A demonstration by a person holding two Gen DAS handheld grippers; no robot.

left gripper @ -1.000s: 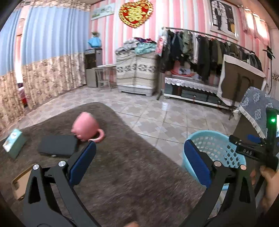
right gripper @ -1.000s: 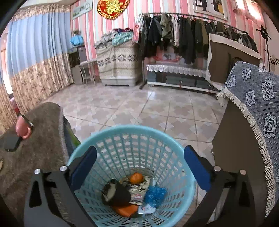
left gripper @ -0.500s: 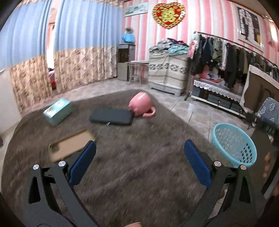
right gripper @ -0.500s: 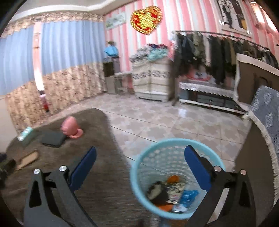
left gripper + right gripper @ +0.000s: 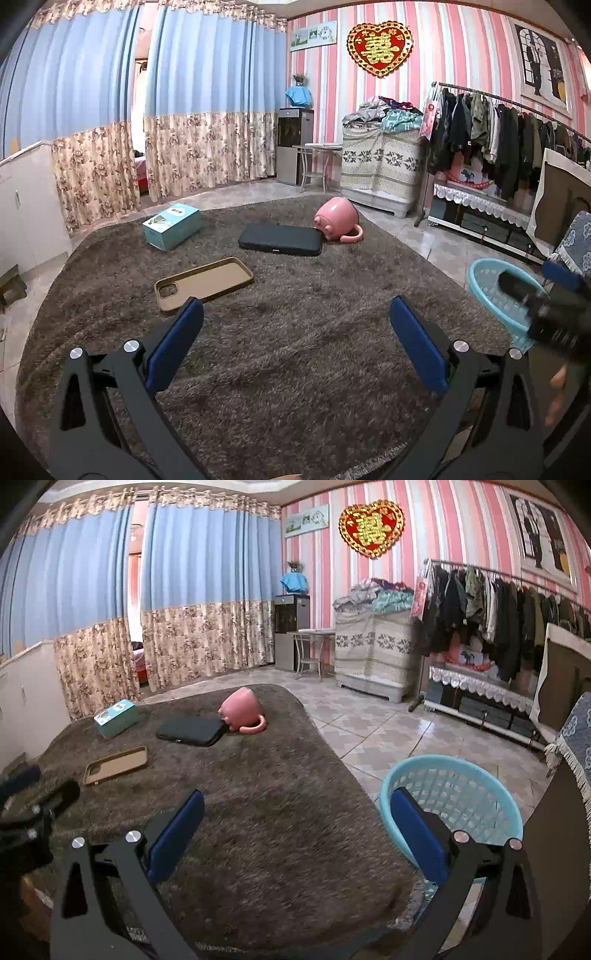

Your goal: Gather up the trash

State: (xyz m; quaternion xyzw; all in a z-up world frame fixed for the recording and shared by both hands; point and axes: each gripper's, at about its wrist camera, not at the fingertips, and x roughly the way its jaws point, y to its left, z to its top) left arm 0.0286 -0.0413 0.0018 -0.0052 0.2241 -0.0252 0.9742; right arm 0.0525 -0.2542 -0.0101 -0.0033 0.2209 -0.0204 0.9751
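Observation:
A light blue mesh basket (image 5: 452, 790) stands on the tile floor at the right edge of the brown rug (image 5: 295, 332); it also shows in the left wrist view (image 5: 491, 284). Its contents are hidden in both views. On the rug lie a tan phone case (image 5: 205, 284), a black flat case (image 5: 280, 240), a tipped pink mug (image 5: 338, 219) and a teal box (image 5: 173, 225). My left gripper (image 5: 295, 336) is open and empty above the rug. My right gripper (image 5: 297, 823) is open and empty, between the rug and the basket.
A dark cabinet with a blue patterned cloth (image 5: 576, 746) stands right of the basket. A clothes rack (image 5: 498, 125), a covered chest (image 5: 380, 162) and curtains (image 5: 184, 110) line the walls. Tiled floor (image 5: 388, 723) lies beyond the rug.
Both grippers have pulled back from over the basket and swung left toward the rug, so the rug's objects come into view. Both stay open and empty.

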